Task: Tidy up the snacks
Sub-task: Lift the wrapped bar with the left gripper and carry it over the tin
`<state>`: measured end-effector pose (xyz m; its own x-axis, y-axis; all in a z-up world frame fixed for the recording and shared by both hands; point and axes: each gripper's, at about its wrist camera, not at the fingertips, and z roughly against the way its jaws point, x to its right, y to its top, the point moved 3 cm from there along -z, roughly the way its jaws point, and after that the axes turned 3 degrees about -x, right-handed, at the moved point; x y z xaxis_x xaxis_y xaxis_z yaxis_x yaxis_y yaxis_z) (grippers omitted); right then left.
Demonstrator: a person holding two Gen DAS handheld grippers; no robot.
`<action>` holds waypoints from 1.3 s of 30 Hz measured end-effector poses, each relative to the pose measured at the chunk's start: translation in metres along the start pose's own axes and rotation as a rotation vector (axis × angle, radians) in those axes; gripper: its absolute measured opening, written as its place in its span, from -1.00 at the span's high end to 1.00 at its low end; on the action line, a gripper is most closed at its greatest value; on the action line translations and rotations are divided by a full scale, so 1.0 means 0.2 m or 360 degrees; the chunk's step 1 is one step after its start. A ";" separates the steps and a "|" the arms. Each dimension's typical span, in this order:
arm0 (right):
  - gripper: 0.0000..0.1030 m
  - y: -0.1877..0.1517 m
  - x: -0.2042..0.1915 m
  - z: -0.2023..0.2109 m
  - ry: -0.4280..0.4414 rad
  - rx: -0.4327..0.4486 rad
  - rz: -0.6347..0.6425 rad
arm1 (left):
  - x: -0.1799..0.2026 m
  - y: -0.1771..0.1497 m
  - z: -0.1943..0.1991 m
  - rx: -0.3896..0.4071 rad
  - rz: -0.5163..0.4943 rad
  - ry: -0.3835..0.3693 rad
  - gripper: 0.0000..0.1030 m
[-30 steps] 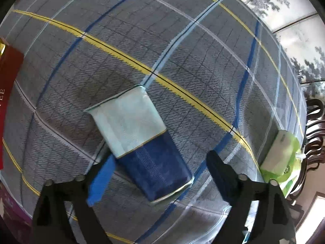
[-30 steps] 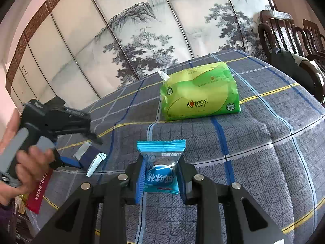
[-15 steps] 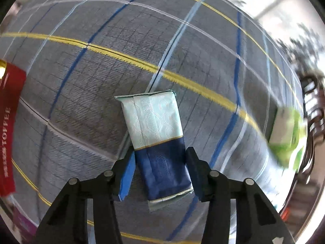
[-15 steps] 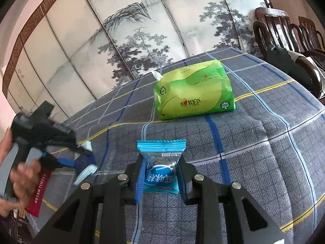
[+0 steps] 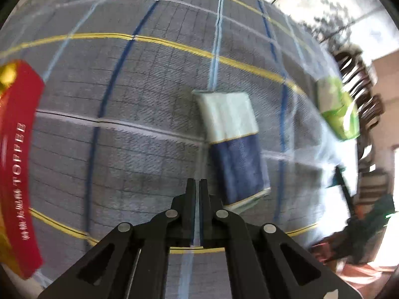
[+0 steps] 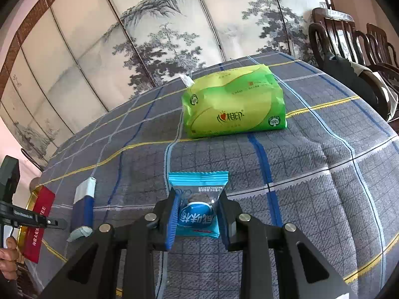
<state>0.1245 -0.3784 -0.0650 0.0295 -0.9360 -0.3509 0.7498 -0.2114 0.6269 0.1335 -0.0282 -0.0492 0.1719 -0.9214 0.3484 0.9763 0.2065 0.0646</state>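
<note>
With its jaws just closed fully and nothing between them, the left gripper (image 5: 197,186) hangs over the plaid cloth (image 5: 139,124), beside the blue-and-white packet (image 5: 234,144) but apart from it. That packet lies flat on the cloth, between the red toffee box (image 5: 17,169) and the green tissue pack (image 6: 232,107). The right gripper (image 6: 198,206) pinches a light-blue snack packet (image 6: 198,214) by both side edges, above the cloth.

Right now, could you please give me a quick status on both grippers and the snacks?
Left gripper just closed, empty, beside the blue-and-white pack. Right gripper shut on blue snack packet. Green tissue pack ahead, apart.
</note>
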 end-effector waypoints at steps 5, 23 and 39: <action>0.45 0.00 -0.01 -0.03 -0.0028 -0.0039 0.0030 | 0.05 0.06 0.01 0.0077 0.0149 0.0057 -0.59; 0.43 -0.01 0.00 0.01 0.0050 0.0011 -0.0001 | 0.32 0.09 -0.17 0.0046 -0.0109 0.0490 0.11; 0.44 0.00 -0.03 -0.03 -0.0005 -0.0031 0.0021 | -0.10 -0.34 0.24 0.0292 -0.0313 0.0211 0.10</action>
<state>0.1291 -0.3710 -0.0668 0.0374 -0.9396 -0.3402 0.7620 -0.1934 0.6180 0.0571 -0.0081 -0.0167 0.0093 -0.9821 0.1882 0.9545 0.0649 0.2911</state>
